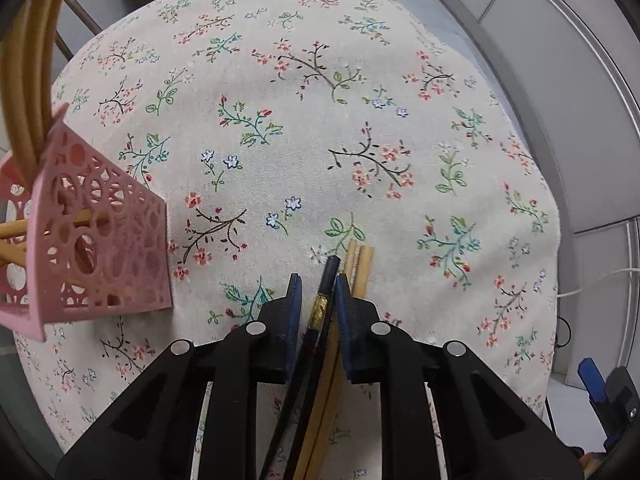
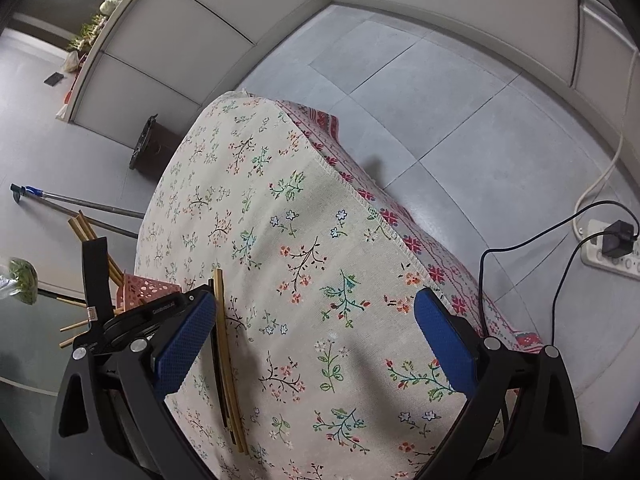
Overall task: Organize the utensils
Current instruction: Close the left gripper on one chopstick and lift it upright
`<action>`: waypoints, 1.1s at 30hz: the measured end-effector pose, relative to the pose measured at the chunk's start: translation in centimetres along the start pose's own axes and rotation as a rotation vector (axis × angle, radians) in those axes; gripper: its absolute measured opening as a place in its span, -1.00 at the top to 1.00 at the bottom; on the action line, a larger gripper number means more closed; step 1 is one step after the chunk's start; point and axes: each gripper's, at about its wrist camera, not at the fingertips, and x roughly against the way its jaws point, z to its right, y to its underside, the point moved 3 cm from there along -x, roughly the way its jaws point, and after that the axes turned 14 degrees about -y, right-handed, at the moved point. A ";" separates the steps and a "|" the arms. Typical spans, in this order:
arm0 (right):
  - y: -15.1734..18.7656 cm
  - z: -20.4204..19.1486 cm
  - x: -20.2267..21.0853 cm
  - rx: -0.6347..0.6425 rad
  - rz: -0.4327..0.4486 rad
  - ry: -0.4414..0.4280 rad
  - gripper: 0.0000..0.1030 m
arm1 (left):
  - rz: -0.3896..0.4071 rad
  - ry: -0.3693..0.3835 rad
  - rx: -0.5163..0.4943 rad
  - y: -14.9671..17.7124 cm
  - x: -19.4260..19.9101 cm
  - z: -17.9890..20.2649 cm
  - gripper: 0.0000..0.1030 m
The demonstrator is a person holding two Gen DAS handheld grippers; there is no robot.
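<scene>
My left gripper [image 1: 318,290] points steeply down at the floral tablecloth [image 1: 320,140], its blue pads closed on a pair of black chopsticks [image 1: 326,280] with a gold band. Light bamboo chopsticks [image 1: 360,268] lie just right of them, partly under the right pad. In the right wrist view the same bundle of chopsticks [image 2: 226,352] lies lengthwise on the cloth beside that gripper's left finger. My right gripper [image 2: 316,294] hovers open over the cloth with nothing between its fingers. A pink perforated holder [image 1: 96,232] with several bamboo chopsticks stands at the table's left edge.
The table is small and drops to grey floor tiles [image 2: 440,100] on all sides. A power strip [image 2: 612,252] with cables lies on the floor at right. A long-handled tool [image 2: 80,204] and a dark bin [image 2: 154,148] sit beyond the far side.
</scene>
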 end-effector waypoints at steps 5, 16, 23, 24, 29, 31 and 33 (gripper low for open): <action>-0.1 0.2 -0.1 -0.009 -0.004 0.002 -0.87 | -0.002 -0.008 -0.006 -0.6 -0.8 0.0 0.70; 0.3 -1.1 -1.0 0.068 -0.010 0.049 -0.87 | 0.080 0.017 -0.008 1.8 1.7 -0.8 0.88; 1.2 -4.9 -5.0 0.145 -0.123 0.020 -0.87 | 0.186 0.094 -0.029 6.5 8.2 -2.7 0.88; 1.3 -5.7 -6.0 0.157 -0.146 0.013 -0.87 | 0.198 0.105 -0.024 7.4 8.6 -2.8 0.88; 1.6 -8.7 -10.9 0.205 -0.266 0.007 -0.25 | 0.243 0.167 -0.005 11.2 11.1 -5.4 0.88; 1.7 -9.7 -12.9 0.211 -0.320 -0.005 -0.03 | 0.260 0.180 0.005 12.2 11.9 -6.6 0.88; 1.6 -10.0 -14.3 0.201 -0.344 -0.001 0.14 | 0.279 0.184 0.015 12.5 12.5 -7.4 0.88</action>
